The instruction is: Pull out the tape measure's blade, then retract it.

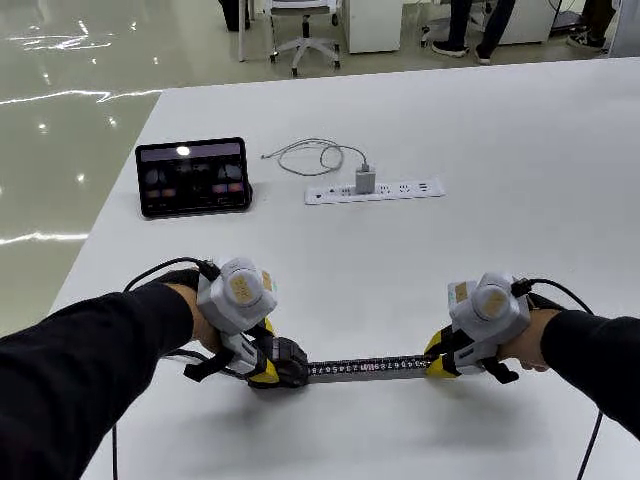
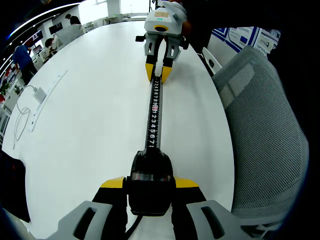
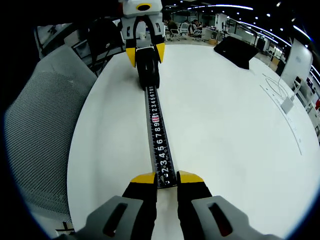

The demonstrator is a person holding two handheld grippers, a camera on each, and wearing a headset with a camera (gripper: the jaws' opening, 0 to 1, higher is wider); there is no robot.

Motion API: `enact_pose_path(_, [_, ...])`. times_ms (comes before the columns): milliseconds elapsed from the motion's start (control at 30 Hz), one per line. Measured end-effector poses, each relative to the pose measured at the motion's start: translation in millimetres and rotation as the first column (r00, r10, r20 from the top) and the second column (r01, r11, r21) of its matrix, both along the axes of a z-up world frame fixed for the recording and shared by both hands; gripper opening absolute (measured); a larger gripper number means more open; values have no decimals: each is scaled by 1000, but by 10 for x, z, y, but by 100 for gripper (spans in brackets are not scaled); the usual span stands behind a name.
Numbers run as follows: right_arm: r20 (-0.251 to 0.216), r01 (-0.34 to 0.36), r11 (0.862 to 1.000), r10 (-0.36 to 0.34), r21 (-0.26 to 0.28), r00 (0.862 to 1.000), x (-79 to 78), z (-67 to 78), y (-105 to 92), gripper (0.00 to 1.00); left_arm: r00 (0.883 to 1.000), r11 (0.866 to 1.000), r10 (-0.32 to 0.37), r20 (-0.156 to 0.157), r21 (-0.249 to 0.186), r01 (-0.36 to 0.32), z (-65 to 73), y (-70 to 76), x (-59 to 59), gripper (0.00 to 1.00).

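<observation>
A black tape measure case (image 1: 288,362) lies on the white table (image 1: 480,240) near its front edge, and my left gripper (image 1: 264,360) is shut on it; its own view shows the case (image 2: 149,180) clamped between the yellow-tipped jaws. The dark blade (image 1: 368,368) with white numbers runs out flat to the right along the table. My right gripper (image 1: 438,360) is shut on the blade's free end (image 3: 166,179). Across the table, each gripper view shows the other gripper: right gripper (image 2: 160,70), left gripper (image 3: 145,52).
A black tablet (image 1: 192,176) stands at the back left. A white power strip (image 1: 375,190) with a charger and coiled cable (image 1: 315,155) lies behind the middle. A grey mesh chair (image 2: 260,130) stands at the table's near edge. An office chair (image 1: 303,30) stands beyond the table.
</observation>
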State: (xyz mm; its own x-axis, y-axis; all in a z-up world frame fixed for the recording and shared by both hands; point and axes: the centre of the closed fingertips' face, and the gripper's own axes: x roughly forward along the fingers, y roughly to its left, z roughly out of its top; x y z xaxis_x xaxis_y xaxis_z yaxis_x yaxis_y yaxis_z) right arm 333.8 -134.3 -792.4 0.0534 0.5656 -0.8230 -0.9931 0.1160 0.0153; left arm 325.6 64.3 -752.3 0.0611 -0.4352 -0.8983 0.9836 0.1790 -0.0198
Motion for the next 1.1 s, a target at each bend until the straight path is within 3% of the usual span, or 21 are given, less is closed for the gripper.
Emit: enact_pose_path(1100, [-6, 23, 999, -23, -32, 1000, 25, 17, -364, 10, 1000, 1000, 5, -2, -1, -5, 0, -1, -11, 30])
